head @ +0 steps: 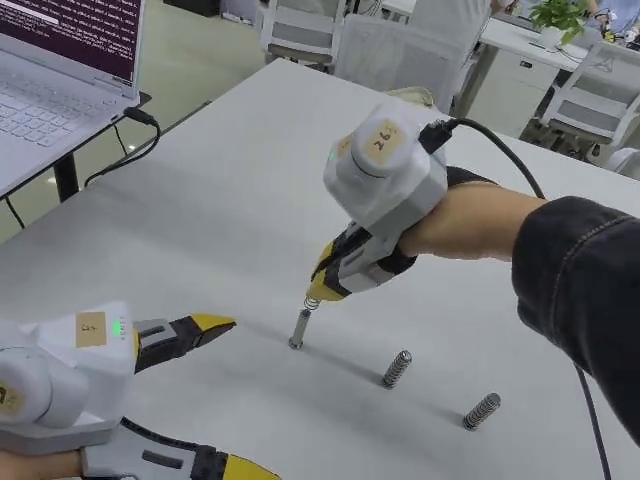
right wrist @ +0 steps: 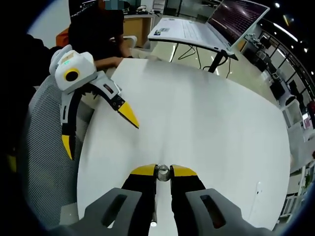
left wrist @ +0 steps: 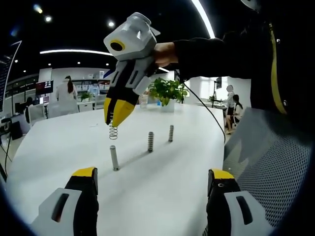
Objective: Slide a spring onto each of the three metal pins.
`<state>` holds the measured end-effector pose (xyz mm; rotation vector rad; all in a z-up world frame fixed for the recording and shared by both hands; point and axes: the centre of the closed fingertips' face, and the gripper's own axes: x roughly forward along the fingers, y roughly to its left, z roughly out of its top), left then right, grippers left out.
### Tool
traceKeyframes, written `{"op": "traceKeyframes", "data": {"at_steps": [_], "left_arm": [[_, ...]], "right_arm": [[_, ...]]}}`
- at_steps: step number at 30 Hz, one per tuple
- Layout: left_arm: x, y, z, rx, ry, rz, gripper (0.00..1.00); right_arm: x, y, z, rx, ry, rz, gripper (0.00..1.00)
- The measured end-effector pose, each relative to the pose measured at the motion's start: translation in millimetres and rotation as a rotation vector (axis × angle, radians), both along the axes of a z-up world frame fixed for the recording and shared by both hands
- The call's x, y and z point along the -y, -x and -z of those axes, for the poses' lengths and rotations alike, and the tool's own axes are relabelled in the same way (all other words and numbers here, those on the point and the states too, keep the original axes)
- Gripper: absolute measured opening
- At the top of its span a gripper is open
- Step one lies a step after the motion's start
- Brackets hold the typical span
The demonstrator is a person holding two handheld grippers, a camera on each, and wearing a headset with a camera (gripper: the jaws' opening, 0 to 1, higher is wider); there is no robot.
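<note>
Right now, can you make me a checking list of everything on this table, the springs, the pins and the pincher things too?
Surface: white table, smooth and plain.
Job's things: bare metal pin standing upright; small steel spring held just above it; two more upright pins already wear springs, the middle pin and the end pin.
Clutter: nothing seen.
Grippers: right yellow-tipped gripper shut on the spring; left yellow-tipped gripper open, holding nothing, apart from the pins.
Cables: black cable from the right gripper; black lead at the open silver laptop.
Surroundings: office chairs; potted green plant.
</note>
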<state>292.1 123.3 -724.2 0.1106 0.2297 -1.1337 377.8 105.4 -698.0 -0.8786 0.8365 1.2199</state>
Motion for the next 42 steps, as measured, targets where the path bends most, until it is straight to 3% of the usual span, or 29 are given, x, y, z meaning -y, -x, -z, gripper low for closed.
{"op": "traceKeyframes", "data": {"at_steps": [27, 42], "left_arm": [[0.1, -1.9, 4.9, -0.016, -0.012, 0.012, 0.91], [-1.5, -2.4, 7.0, -0.025, -0.012, 0.009, 0.90]], "right_arm": [[-0.8, -5.5, 16.7, -0.033, 0.014, 0.012, 0.08], [-1.6, -7.8, 33.1, -0.049, 0.021, 0.022, 0.08]]}}
